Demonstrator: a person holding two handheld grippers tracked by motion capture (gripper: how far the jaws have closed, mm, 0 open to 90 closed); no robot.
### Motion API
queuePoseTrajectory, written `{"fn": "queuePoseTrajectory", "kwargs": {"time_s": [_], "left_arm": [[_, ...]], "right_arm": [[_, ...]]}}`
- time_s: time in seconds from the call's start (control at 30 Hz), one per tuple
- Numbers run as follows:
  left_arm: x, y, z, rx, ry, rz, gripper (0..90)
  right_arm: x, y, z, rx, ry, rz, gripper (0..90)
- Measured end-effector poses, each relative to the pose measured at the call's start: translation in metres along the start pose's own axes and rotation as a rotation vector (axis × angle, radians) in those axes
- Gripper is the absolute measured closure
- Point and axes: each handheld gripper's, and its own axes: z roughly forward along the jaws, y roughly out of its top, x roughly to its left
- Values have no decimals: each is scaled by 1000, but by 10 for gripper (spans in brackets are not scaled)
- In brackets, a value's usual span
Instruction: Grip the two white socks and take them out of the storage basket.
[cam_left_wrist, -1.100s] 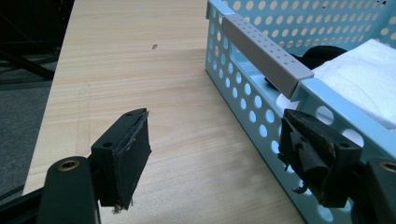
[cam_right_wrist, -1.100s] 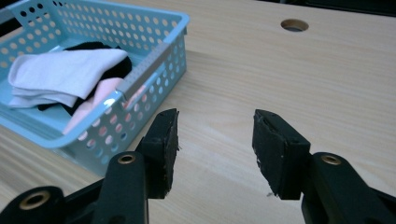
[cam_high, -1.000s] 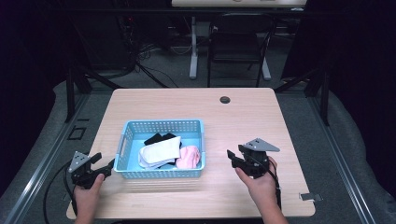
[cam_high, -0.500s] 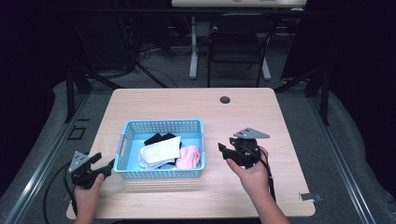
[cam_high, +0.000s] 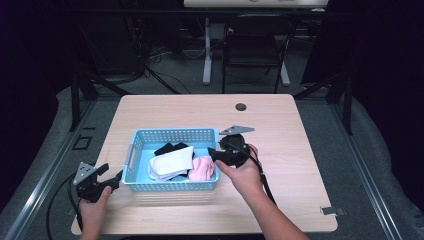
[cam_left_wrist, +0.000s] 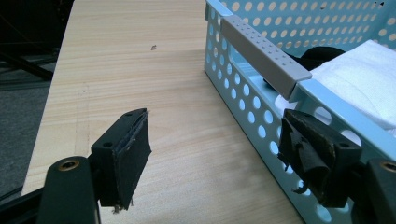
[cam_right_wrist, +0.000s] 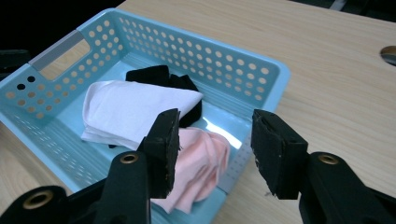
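Blue basket on counter, w/ white cloth, pink cloth and black cloth inside. Right tool over basket's right rim, jaws spread, holding nothing; in right gripper view jaws straddle the rim wall, pink cloth just below the inner one. Left tool low at basket's left end, jaws spread, empty; in left gripper view one jaw touching or nearly touching the perforated wall, can't tell which. Likely risks: closing right now could pinch rim along w/ cloth and drag or tip basket; grabbing pink might snag white, pulling both out; left jaw could nudge basket sideways.
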Motion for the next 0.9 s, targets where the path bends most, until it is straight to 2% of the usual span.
{"fn": "queuePoseTrajectory", "kwargs": {"time_s": [0.07,0.23,0.27,0.37,0.53,0.73,0.9], "left_arm": [[0,0,0,-3,1,-2,246],[1,0,0,-4,1,-2,246],[1,0,0,-4,0,-3,246],[1,0,0,-4,0,-3,246],[1,0,0,-5,0,-4,246],[1,0,0,-4,0,-3,246],[1,0,0,-6,-1,-3,246]], "right_arm": [[4,6,12,29,29,25,550],[8,11,27,62,49,51,558],[10,14,33,85,60,60,558],[11,16,38,101,65,65,559],[11,20,57,156,81,111,568],[13,22,72,196,84,132,592],[14,24,93,261,131,228,591]]}}
